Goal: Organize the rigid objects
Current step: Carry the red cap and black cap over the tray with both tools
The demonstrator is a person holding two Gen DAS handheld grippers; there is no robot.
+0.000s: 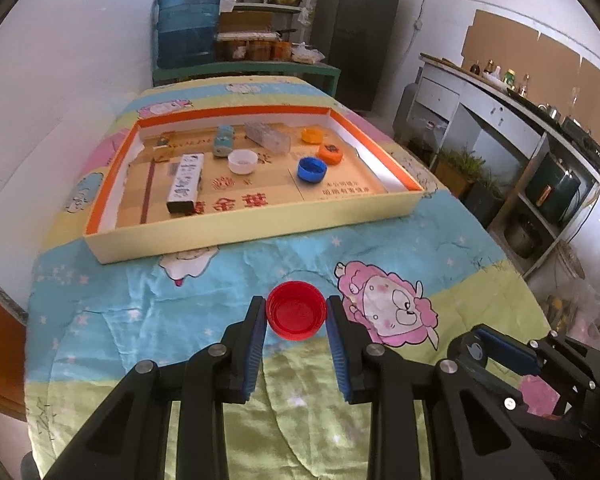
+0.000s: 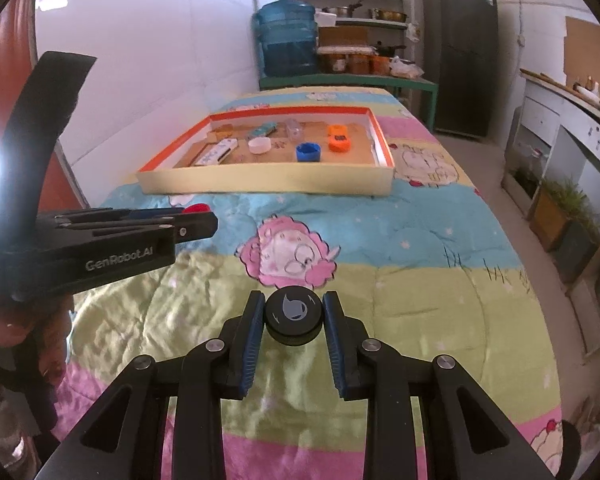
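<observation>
**Both grippers loaded up, tray sitting at the far end of the table**

Left wrist view: the left gripper is clamped on a red bottle cap, open side up, blue pads pressed against both sides of it. It sits over the cartoon bedsheet, on the near side of the orange-rimmed tray. Inside the tray there's a blue cap, a white cap, two orange caps, a clear plastic block and a long white box. The right gripper pokes in at the lower right edge.

Right wrist view: the right gripper is squeezed onto a black round cap with a grey logo on top, pads tight on both sides. It's over the sheet just near of the pink sheep print, well apart from the tray. The left gripper comes in from the left, a bit of red cap peeking out at its tip.
</observation>
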